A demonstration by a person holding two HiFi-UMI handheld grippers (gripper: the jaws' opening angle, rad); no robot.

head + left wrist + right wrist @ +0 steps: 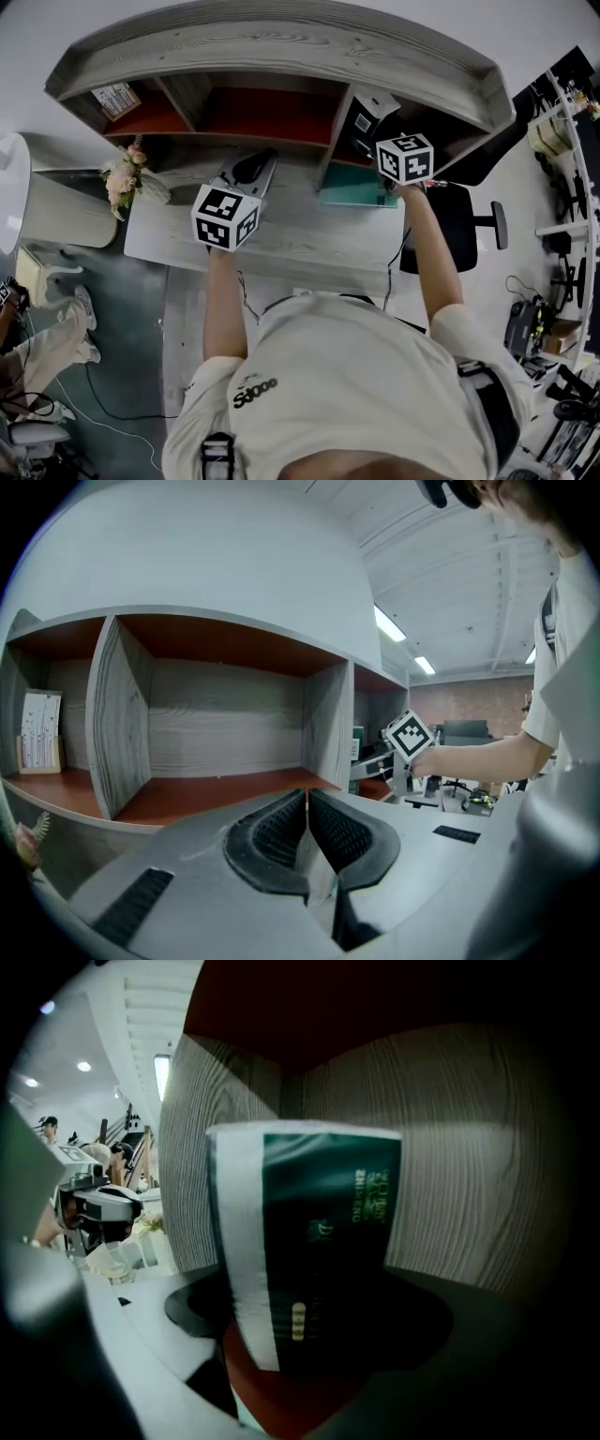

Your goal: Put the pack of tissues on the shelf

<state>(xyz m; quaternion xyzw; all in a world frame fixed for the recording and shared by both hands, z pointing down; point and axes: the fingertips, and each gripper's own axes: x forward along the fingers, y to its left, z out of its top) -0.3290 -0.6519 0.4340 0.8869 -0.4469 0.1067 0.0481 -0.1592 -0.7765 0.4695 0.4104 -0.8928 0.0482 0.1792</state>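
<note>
The pack of tissues (309, 1241), dark green with a white band, stands upright between the jaws of my right gripper (311, 1327), which is shut on it. In the head view the pack (364, 114) is inside the right compartment of the wooden shelf (281, 47), with the right gripper (377, 133) reaching in behind it. Whether the pack rests on the red shelf floor I cannot tell. My left gripper (251, 169) hovers over the desk in front of the middle compartment, and its jaws (307, 808) are shut with nothing between them.
A small card (116, 97) leans in the left compartment. A bunch of flowers (125, 178) stands at the desk's left end. A teal sheet (361, 192) lies on the desk under the right compartment. A black office chair (469, 220) is to the right.
</note>
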